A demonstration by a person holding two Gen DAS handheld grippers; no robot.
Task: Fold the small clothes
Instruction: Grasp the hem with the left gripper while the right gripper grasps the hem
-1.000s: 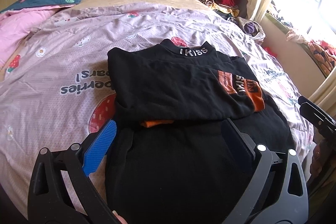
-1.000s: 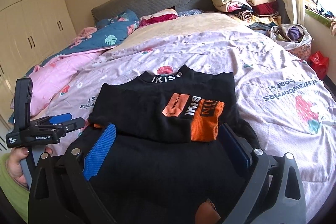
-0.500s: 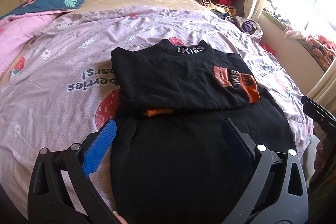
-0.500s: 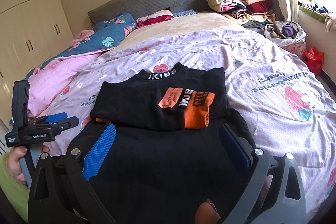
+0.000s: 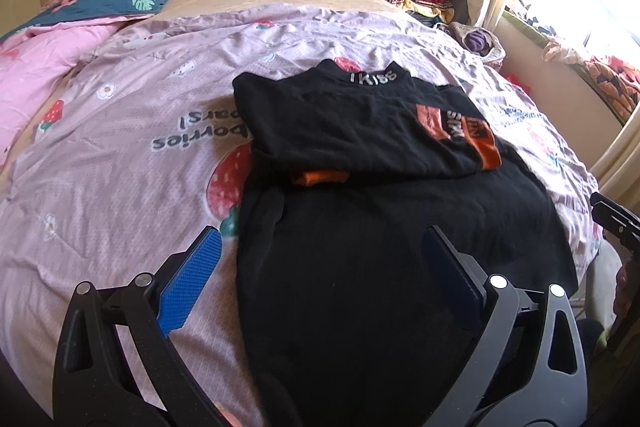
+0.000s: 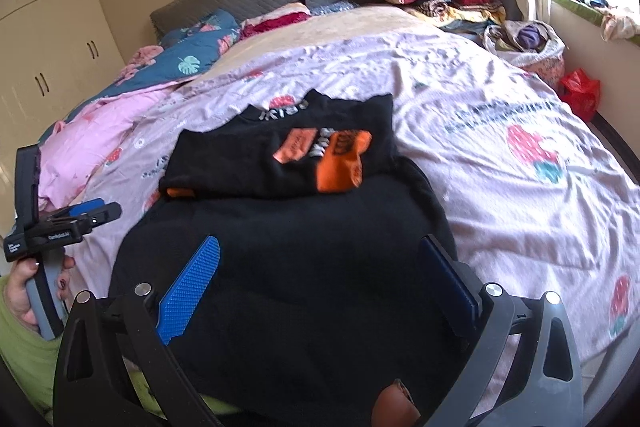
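Both claws farther from garment

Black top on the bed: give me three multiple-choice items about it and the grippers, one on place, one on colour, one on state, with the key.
1. Where does the folded upper part of the black top lie?
A. On its own spread lower part
B. On the clothes pile
C. On the pink quilt

2. What colour are the patches beside the white lettering on the top?
A. Green
B. Orange
C. Yellow

3. How do the left gripper and the right gripper stand?
A. Both shut on the top
B. One open, one shut
C. Both open, holding nothing

Key: 1 A, the folded part rests over the flat black cloth nearer the cameras. 2 B, orange blocks flank the lettering. 3 C, each view shows blue pads wide apart with only cloth below.
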